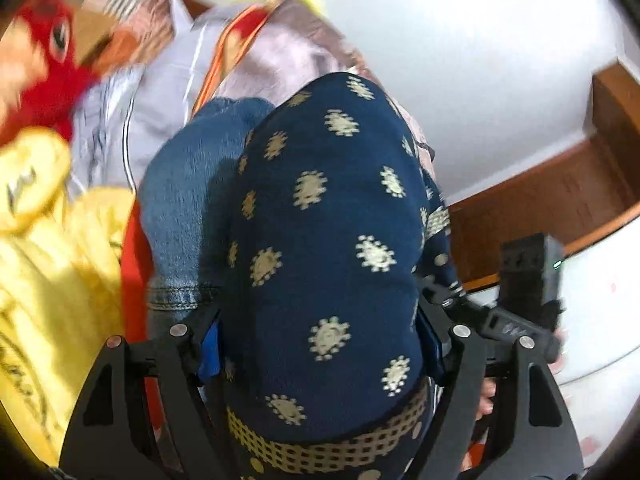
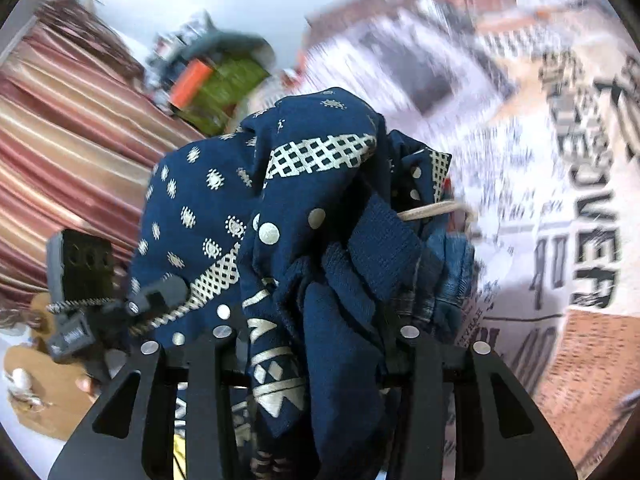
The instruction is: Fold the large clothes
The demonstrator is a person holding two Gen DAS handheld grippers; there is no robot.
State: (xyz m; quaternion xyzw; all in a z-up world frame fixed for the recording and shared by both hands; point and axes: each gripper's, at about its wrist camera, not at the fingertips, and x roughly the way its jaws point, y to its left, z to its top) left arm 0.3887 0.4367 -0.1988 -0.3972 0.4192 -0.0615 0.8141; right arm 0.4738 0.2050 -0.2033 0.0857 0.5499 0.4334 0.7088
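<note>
A navy garment (image 1: pixel 320 240) with cream sun-like motifs and a checked cream band fills the left wrist view, bunched between the fingers of my left gripper (image 1: pixel 318 344), which is shut on it. In the right wrist view the same navy garment (image 2: pixel 280 220) is crumpled in a thick bundle, with a blue denim piece (image 2: pixel 448 264) beside it. My right gripper (image 2: pixel 316 340) is shut on this bundle. The other gripper shows at the right of the left wrist view (image 1: pixel 528 280) and at the left of the right wrist view (image 2: pixel 84 280). The fingertips are hidden by cloth.
A pile of clothes lies behind: blue denim (image 1: pixel 188 200), a yellow printed garment (image 1: pixel 48 280), a red plush toy (image 1: pixel 44 64), pale plastic bags (image 1: pixel 168 92). A bedsheet with newspaper print (image 2: pixel 560 200) lies right. A striped curtain (image 2: pixel 60 140) hangs left. A wooden frame (image 1: pixel 560 188) meets a white wall.
</note>
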